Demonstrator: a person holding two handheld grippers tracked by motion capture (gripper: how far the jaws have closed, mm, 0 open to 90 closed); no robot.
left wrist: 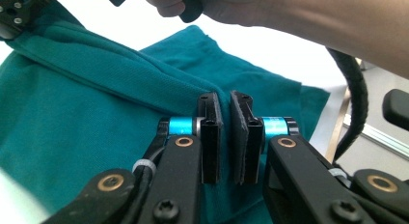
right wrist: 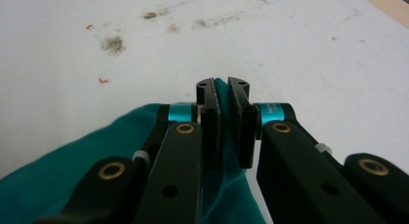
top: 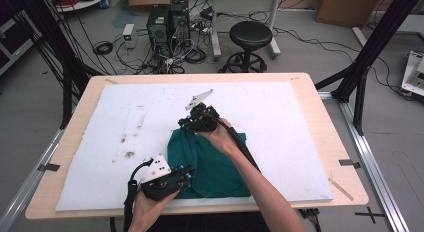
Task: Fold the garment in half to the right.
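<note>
Near the worktop's (top: 320, 142) front edge in the high view, the teal cloth (top: 210, 167) lies bunched on the white mat (top: 280, 122) between both claws. In the left gripper view the left claw (left wrist: 225, 101) pinches a cloth fold. In the right gripper view the right claw (right wrist: 222, 86) clamps a cloth edge.

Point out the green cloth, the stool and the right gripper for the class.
green cloth (top: 215, 167): high view, on its flat middle part.
stool (top: 250, 34): high view, on the round black seat.
right gripper (right wrist: 223, 91): right gripper view, between its fingers, shut on a fold of the cloth.
</note>
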